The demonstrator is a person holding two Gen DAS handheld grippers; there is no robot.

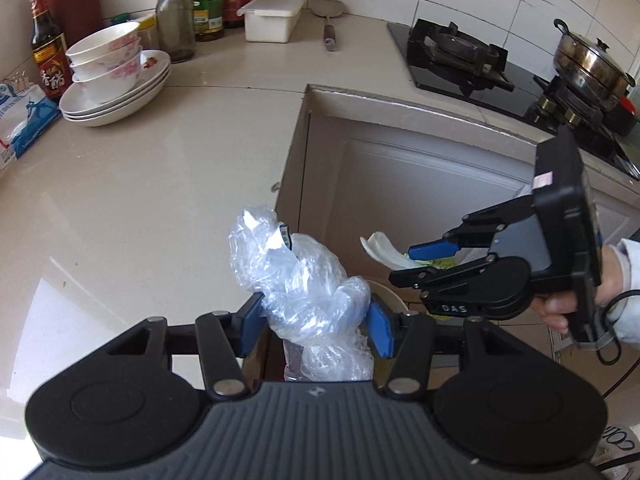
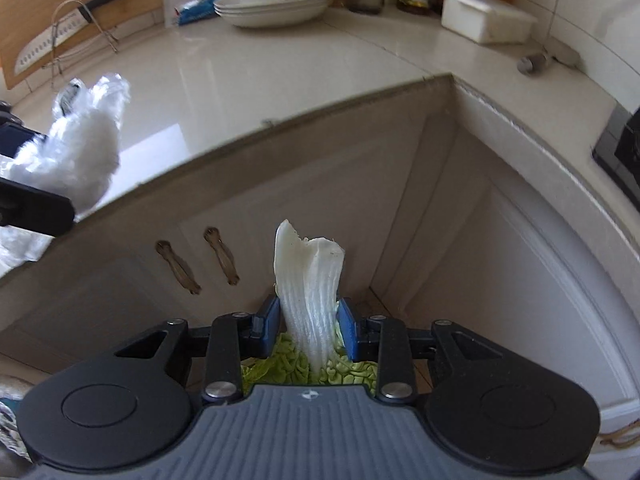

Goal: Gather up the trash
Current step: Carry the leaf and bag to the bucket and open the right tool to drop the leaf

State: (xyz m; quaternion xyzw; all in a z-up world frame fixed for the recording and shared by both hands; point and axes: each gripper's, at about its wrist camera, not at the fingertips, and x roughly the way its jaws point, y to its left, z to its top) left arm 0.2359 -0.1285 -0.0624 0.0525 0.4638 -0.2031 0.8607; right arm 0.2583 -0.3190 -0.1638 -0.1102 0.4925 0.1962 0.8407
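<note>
My left gripper (image 1: 314, 324) is shut on a crumpled clear plastic bag (image 1: 296, 276) and holds it off the counter's front edge. My right gripper (image 2: 308, 326) is shut on a cabbage leaf (image 2: 308, 280), white stalk up, green leaf below. In the left wrist view the right gripper (image 1: 404, 264) is to the right with the cabbage leaf (image 1: 380, 250), in front of the cabinet doors. A pale round rim (image 1: 390, 294), possibly a bin, shows just below both. In the right wrist view the plastic bag (image 2: 84, 148) shows at far left.
The beige L-shaped counter (image 1: 160, 184) carries stacked bowls on plates (image 1: 112, 76), bottles (image 1: 176, 20), a white box (image 1: 272, 16), a spatula (image 1: 328, 20) and a tissue pack (image 1: 24, 116). A gas hob (image 1: 460, 56) with a steel pot (image 1: 588, 64) is at right. Cabinet doors (image 2: 460, 240) are below.
</note>
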